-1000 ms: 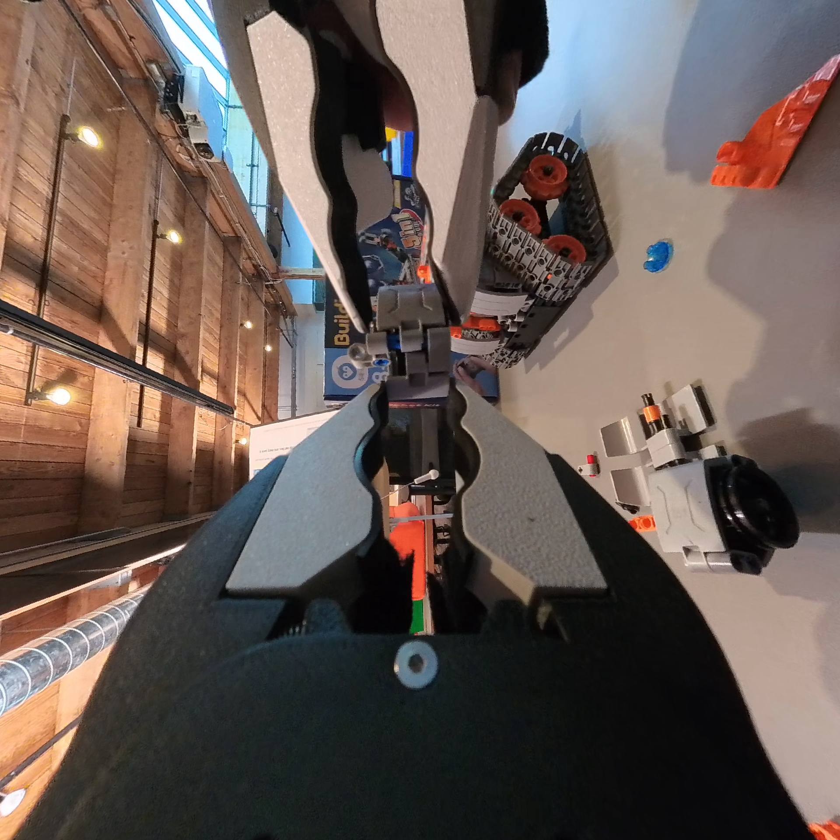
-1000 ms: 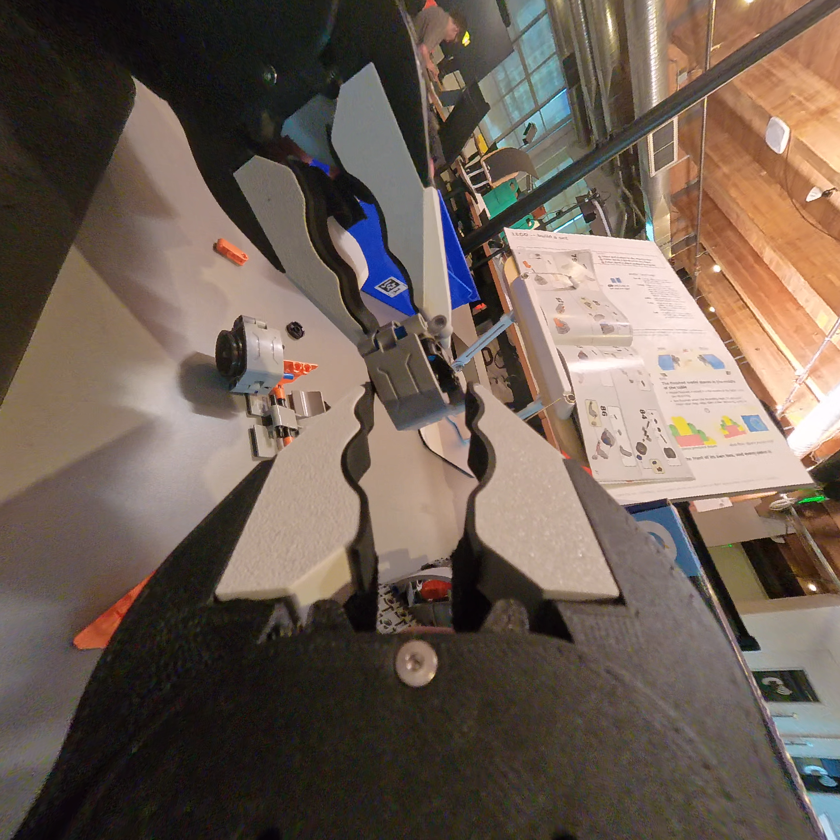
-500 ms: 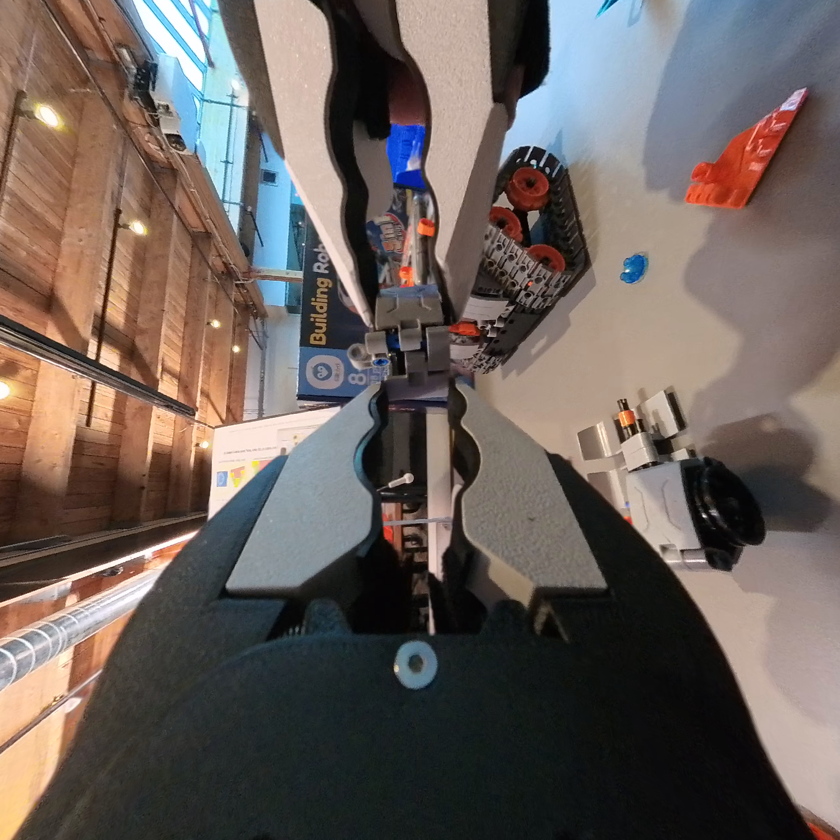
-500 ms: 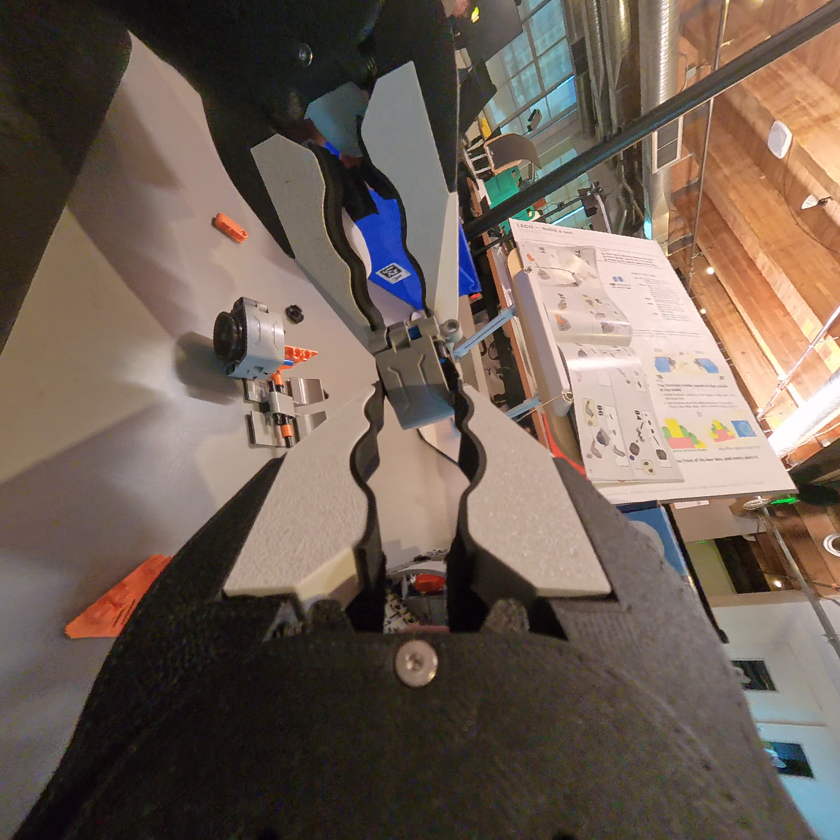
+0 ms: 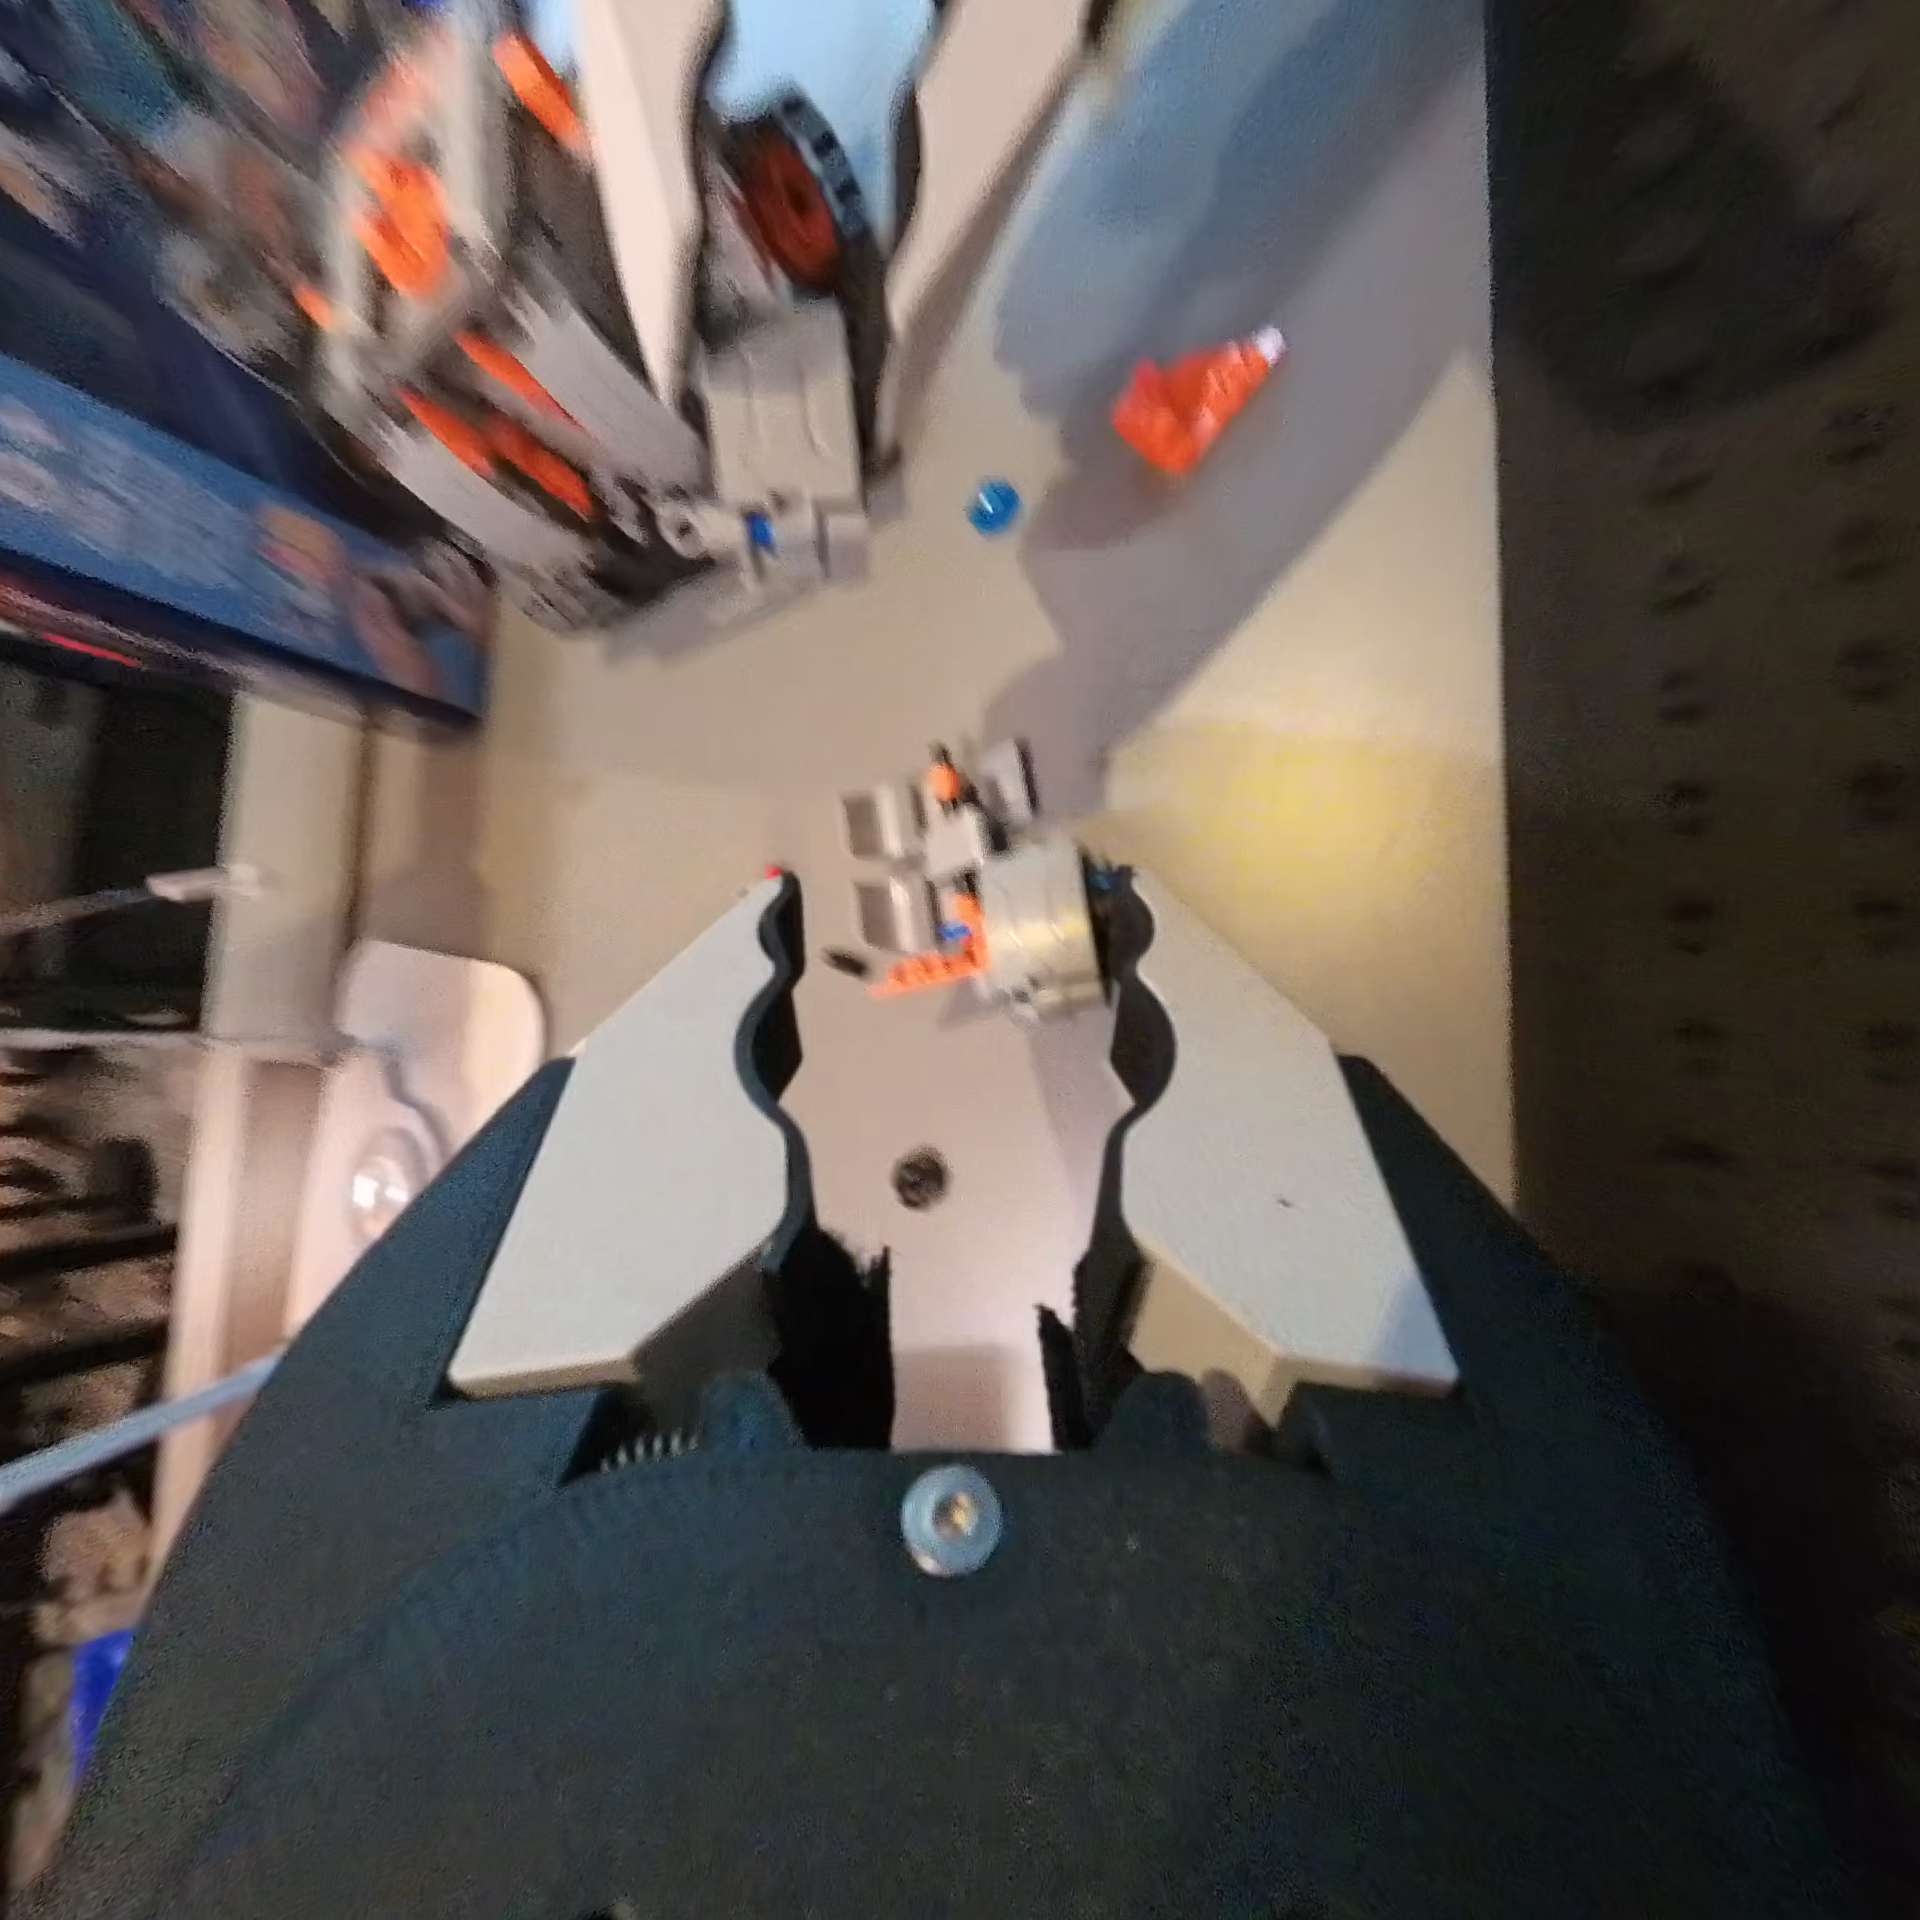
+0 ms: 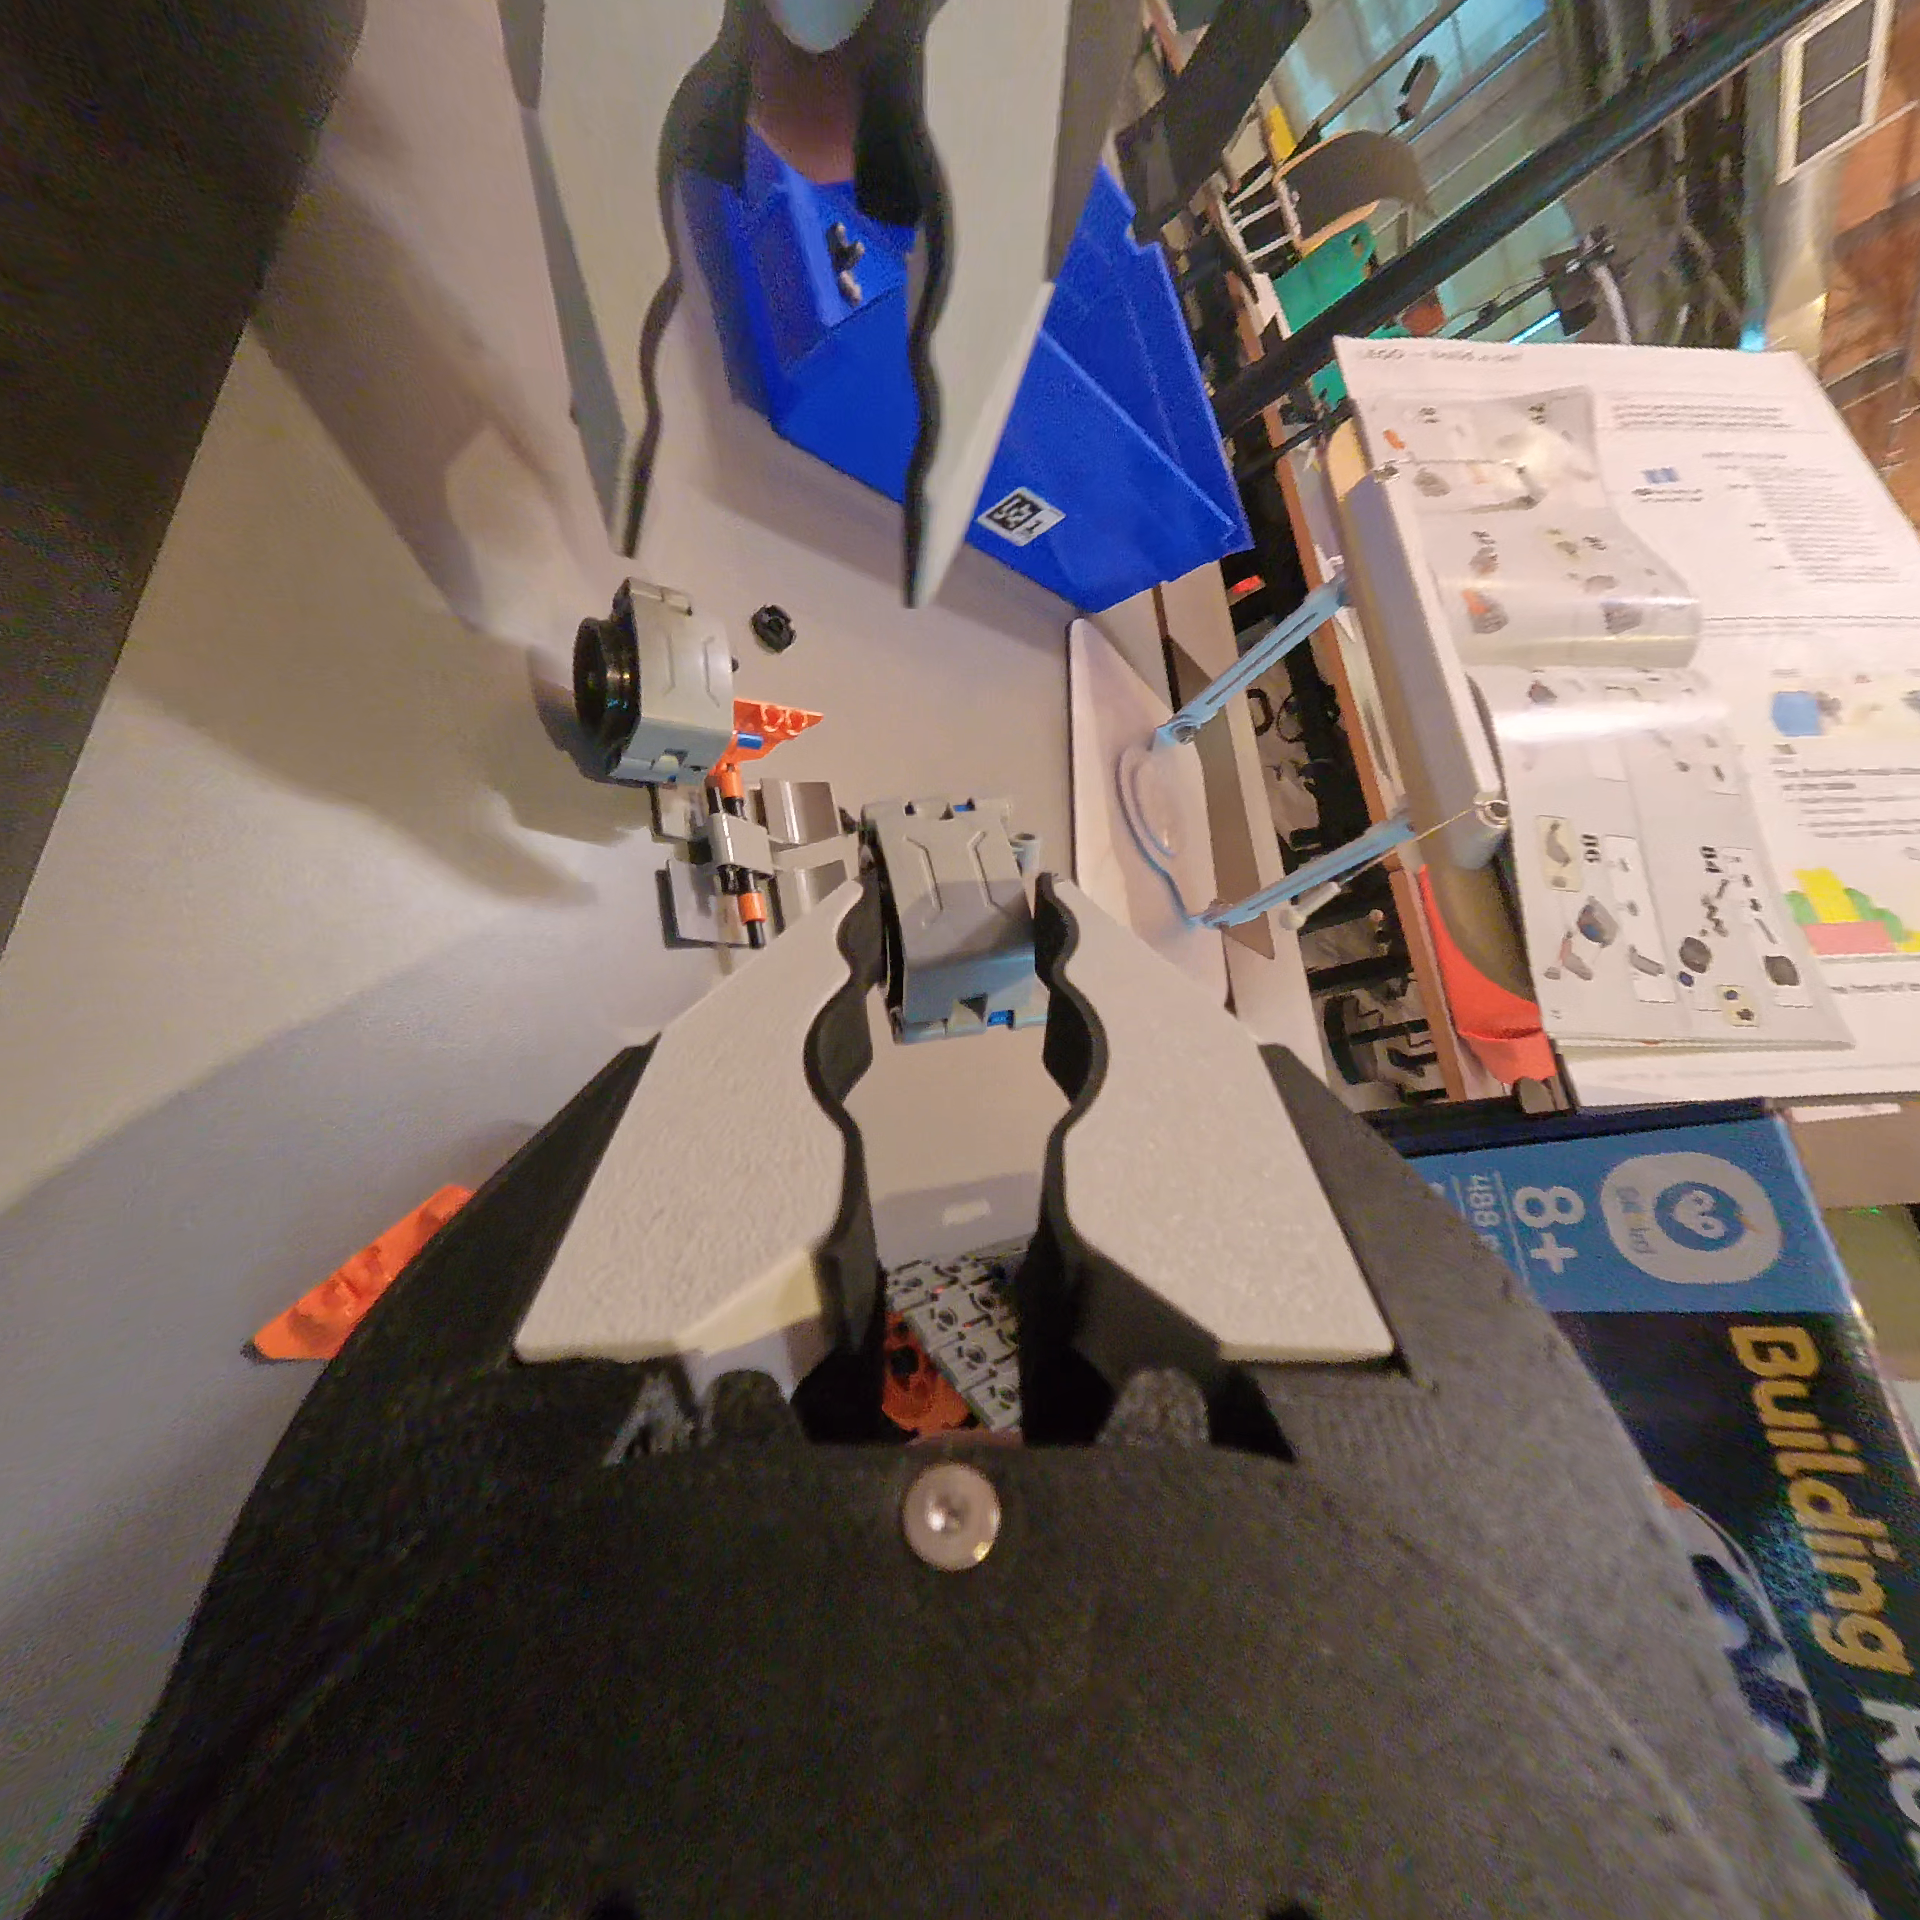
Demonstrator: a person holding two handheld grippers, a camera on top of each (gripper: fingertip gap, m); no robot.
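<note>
Left jaws: the left gripper has its fingers spread wide with nothing between them, above the pale tabletop; this view is motion-blurred.
Right jaws: the right gripper is clamped on a grey brick-built module, its fingertips pressing the module's two sides.
Held module: it sits upright between the fingers, a small blue piece showing at its lower edge and a grey pin at its upper right corner.
Far left: a flat orange piece lies on the table beside the right gripper's body.
Left of the module: a second grey module with a black round end lies on the table, an orange beam touching it; grey panels on a black-and-orange axle lie just beside the held module.
Near the left gripper: the same black-ended module lies just past its right fingertip; a small black piece sits on the table between the fingers.
Farther off: a blue stud and an orange wedge lie beyond, well apart from the left gripper.
Centre back: a blue bin stands behind the left gripper's spread fingers.
Right: an instruction sheet on a stand and a dark printed box stand at the table's edge.
</note>
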